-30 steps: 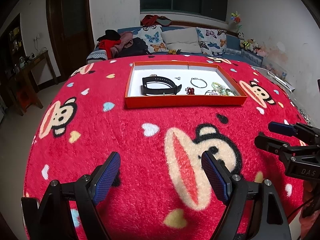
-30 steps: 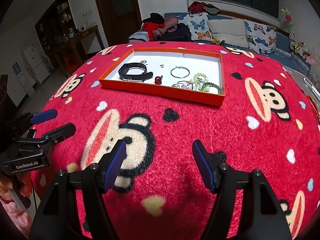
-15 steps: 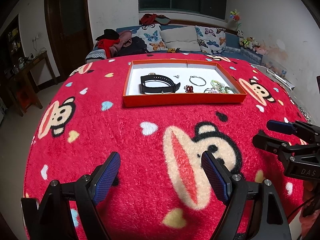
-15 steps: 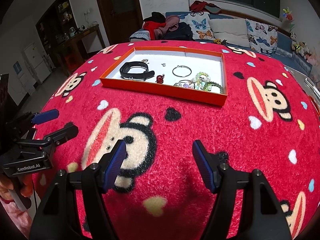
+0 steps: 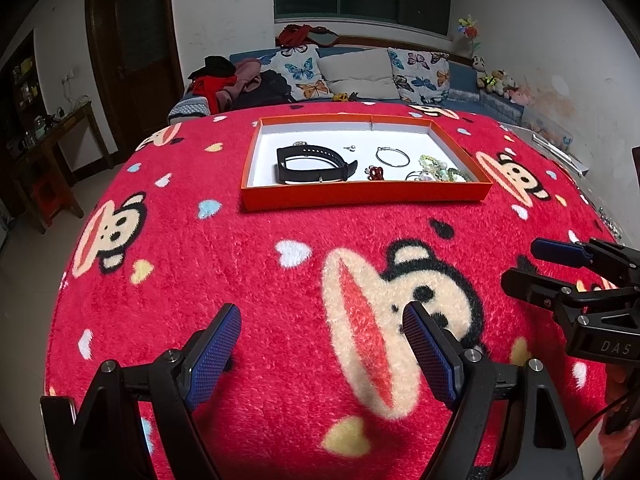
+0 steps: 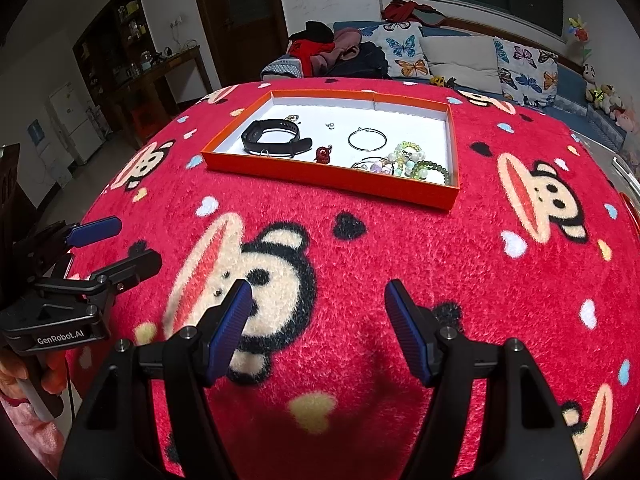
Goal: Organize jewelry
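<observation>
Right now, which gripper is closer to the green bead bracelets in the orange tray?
Right, slightly. The right gripper faces the green bead bracelets nearly head-on; the left gripper sits farther left, toward the black band's end.

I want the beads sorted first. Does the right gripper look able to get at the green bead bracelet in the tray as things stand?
Probably yes. The right gripper is open and empty, and only bare red blanket lies between it and the orange tray. The green bead bracelet sits near the tray's low front wall, tangled beside other beads.
</observation>
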The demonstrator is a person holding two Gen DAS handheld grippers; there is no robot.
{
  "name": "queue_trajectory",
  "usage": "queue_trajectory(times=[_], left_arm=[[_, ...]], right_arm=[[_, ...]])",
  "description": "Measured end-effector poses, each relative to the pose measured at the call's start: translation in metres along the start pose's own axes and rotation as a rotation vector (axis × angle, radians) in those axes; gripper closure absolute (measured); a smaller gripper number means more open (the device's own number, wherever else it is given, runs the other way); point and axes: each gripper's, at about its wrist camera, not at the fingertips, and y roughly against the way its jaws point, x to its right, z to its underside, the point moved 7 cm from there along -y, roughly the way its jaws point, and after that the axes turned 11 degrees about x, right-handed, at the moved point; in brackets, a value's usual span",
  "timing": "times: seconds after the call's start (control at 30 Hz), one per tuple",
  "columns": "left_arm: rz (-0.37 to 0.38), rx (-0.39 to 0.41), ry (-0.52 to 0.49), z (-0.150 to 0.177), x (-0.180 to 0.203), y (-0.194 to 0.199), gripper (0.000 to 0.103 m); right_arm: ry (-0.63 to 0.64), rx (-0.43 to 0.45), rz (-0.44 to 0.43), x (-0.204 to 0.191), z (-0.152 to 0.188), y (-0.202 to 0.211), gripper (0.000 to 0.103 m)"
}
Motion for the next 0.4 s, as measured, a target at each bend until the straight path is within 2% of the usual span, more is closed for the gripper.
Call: queue_trajectory(times=[0.4], left_arm=[[-0.008,0.000,-0.007,0.0008,-0.0035,-0.0022,0.014]], right_arm=[[-0.002,-0.005,-0.001,0.0017,0.0035,-0.0012,0.033]])
